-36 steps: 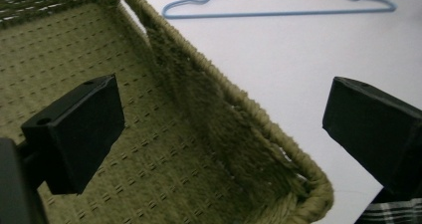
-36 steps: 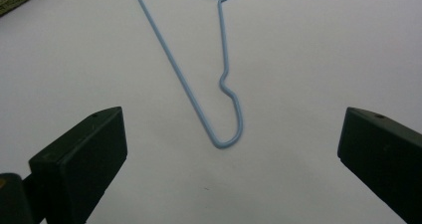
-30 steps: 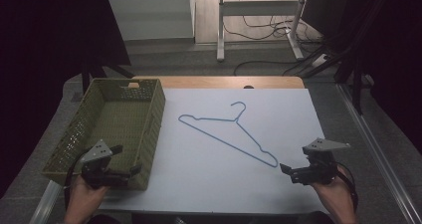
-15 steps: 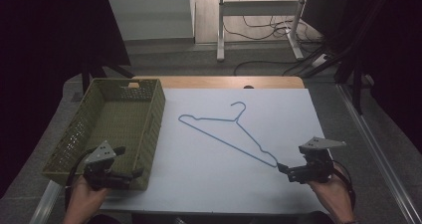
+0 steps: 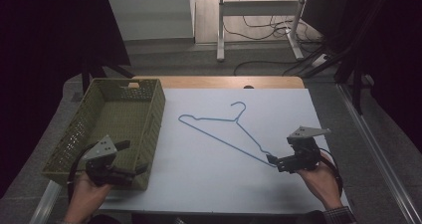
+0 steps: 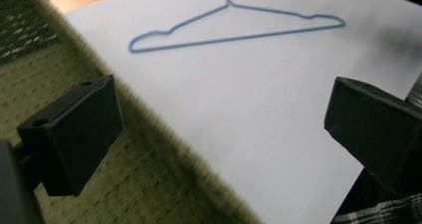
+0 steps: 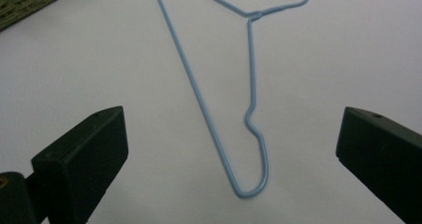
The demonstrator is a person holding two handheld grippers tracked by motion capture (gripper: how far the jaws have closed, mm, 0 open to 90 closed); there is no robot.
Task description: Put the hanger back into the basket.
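Blue wire hanger flat mid-sheet, its near tip at my right gripper, jaws spread wide astride it; left gripper spread at seven o'clock; risk: thin wire skating from the pinch

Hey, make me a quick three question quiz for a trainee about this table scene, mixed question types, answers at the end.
1. True or false: the blue wire hanger lies inside the green mesh basket.
2. Multiple choice: the right gripper has its jaws A) shut on the hanger's hook, B) open on either side of the hanger's near corner, C) open over the basket.
3. Short answer: what lies under the left gripper, going by its own view?

Key
1. False; it lies flat on the white tabletop, beside the basket.
2. B.
3. The basket's edge and the white tabletop; its jaws are open and hold nothing.
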